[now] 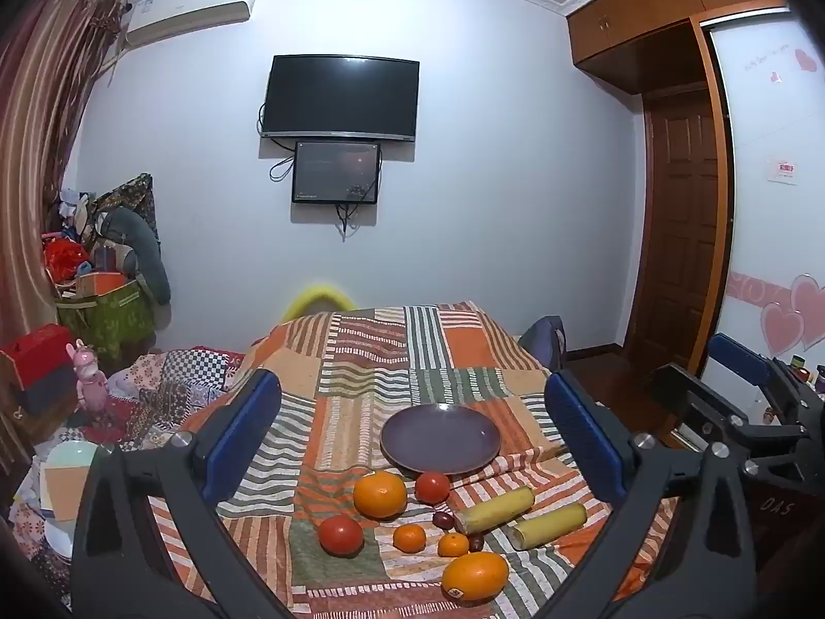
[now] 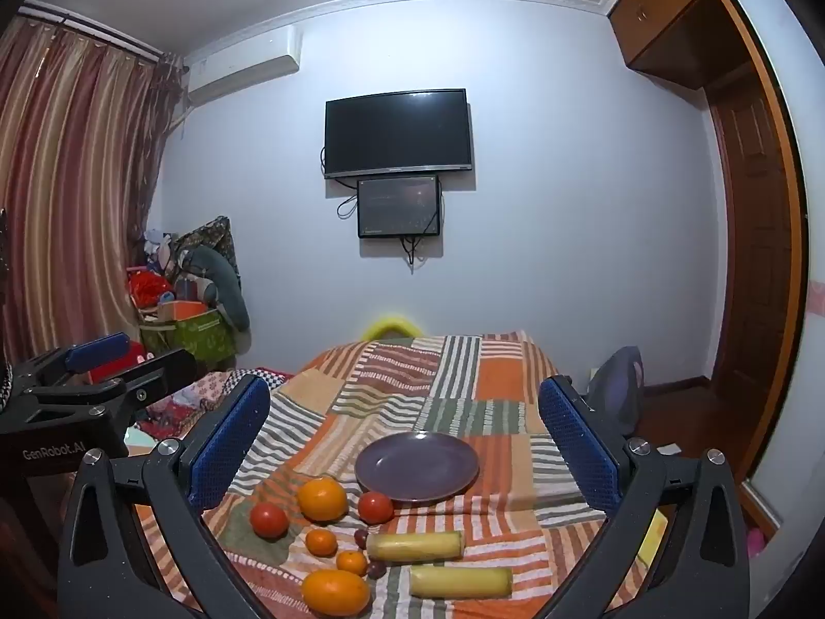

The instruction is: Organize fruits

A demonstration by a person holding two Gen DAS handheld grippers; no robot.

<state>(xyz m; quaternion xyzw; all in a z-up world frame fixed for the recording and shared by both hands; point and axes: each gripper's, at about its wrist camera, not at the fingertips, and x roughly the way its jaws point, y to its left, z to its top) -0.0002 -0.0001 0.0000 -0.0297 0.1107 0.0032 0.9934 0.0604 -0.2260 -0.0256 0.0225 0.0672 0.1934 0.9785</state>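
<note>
**Q:** Left wrist view: what is laid out, and how far along is the sorting?

**A:** Nothing looks sorted yet. A purple plate [image 1: 441,438] sits bare on a bed under a striped patchwork blanket [image 1: 371,361]. Just in front of it lie two large oranges [image 1: 380,493], two tomatoes [image 1: 340,535], two small tangerines [image 1: 409,538], two yellow corn pieces [image 1: 497,509] and small dark fruits [image 1: 442,519], all loose.

**Q:** And the tools?

**A:** The left gripper [image 1: 412,443] and right gripper [image 2: 405,443] hover above the fruit, blue fingers [image 2: 227,443] spread wide, gripping nothing.
</note>
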